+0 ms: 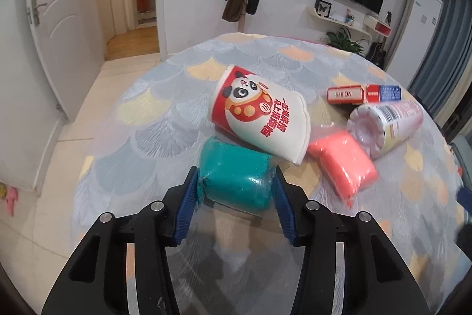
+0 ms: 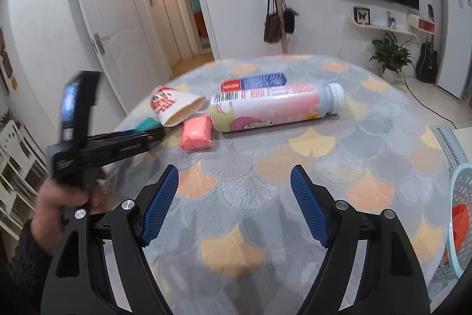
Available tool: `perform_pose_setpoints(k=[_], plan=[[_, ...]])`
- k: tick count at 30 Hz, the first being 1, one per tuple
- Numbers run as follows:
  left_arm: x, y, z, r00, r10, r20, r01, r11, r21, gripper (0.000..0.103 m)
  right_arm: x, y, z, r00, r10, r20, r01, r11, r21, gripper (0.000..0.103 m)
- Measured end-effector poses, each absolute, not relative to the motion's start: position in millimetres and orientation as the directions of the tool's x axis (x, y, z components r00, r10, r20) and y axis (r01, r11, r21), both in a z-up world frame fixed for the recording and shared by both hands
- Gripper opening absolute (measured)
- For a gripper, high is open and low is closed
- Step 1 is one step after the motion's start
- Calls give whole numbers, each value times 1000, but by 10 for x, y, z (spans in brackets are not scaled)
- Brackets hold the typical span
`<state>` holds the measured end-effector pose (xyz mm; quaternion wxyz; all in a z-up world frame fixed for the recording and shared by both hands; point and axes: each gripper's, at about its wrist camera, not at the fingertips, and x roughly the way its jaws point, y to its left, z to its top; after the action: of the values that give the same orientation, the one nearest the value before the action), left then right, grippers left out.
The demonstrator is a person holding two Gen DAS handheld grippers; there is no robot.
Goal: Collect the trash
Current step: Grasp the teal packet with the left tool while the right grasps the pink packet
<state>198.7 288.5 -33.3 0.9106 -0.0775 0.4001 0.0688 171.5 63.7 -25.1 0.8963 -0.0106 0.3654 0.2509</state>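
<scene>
- Left gripper (image 1: pixel 236 185) clenches the teal packet (image 1: pixel 236 174), at the table's (image 1: pixel 141 138) 6 o'clock edge.
- Lift straight up; the paper cup (image 1: pixel 262 120) leans on it at 12 o'clock.
- Right gripper (image 2: pixel 234 197) hangs released; basket (image 2: pixel 463 211) waits at 3 o'clock.

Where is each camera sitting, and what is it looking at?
Left wrist: on the left gripper, looking along its fingers pinching the teal packet; only fingers show.
Right wrist: on the right gripper, fingers apart over the table; the person's left hand shows holding the other gripper.
Both see the panda cup, pink packet and bottle.
</scene>
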Motion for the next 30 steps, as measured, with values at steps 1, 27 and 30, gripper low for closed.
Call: perform_pose_setpoints(k=[1,27,30], plan=[[1932,2906,-339,668,77,-741,-199,977,-78,46,1788,722,-290,585,430,-688,-460,874,155,75],[1609,2958,-334,680,75,-729,-223,969,-108,49,2505,1665,-580,520,386,-762,-488,866,105,73],[1606,2967,-333,684,68,-726,-222,968,-119,49,2486,1637,-573,556,352,-752,-471,880,64,45]])
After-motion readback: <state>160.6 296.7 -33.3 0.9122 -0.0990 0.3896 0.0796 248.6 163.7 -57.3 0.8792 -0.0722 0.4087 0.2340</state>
